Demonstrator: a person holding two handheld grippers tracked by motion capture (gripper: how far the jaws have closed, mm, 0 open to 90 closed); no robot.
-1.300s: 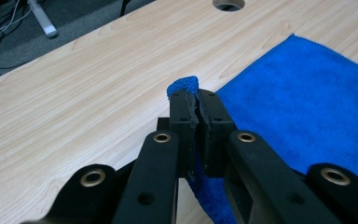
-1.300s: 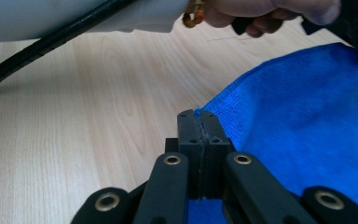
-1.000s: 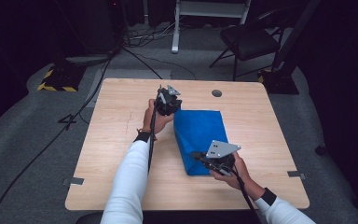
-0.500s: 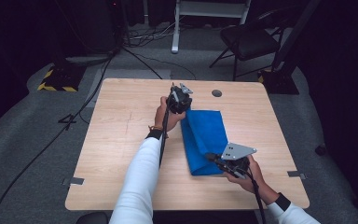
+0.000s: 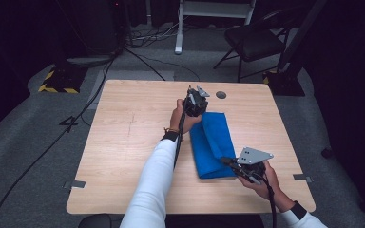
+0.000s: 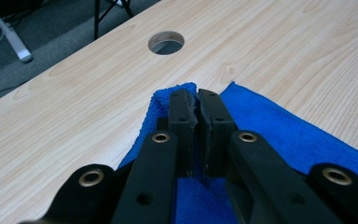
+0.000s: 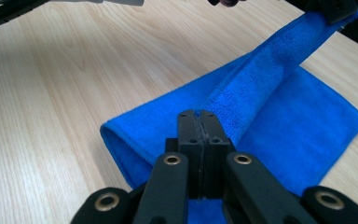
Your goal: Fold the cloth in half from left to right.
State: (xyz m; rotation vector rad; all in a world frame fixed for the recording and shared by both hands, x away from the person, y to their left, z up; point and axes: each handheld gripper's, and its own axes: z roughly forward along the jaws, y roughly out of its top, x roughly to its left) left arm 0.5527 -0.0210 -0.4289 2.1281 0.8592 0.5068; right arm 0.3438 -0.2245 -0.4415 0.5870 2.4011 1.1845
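Both tools were pinching the blue cloth (image 5: 212, 145): left tool (image 5: 196, 102) clamped its far corner by the counter's hole (image 5: 221, 95), right tool (image 5: 237, 165) its near edge.

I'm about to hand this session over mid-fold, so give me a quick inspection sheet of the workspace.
Surface: wooden table, round hole near far edge.
Job's things: blue cloth, partly folded, one edge lifted.
Clutter: nothing seen.
Grippers: left gripper shut on the cloth's far corner; right gripper shut on its near corner.
Cables: one trails from each gripper; more on the floor.
Surroundings: grey carpet, chair, yellow-black striped base.
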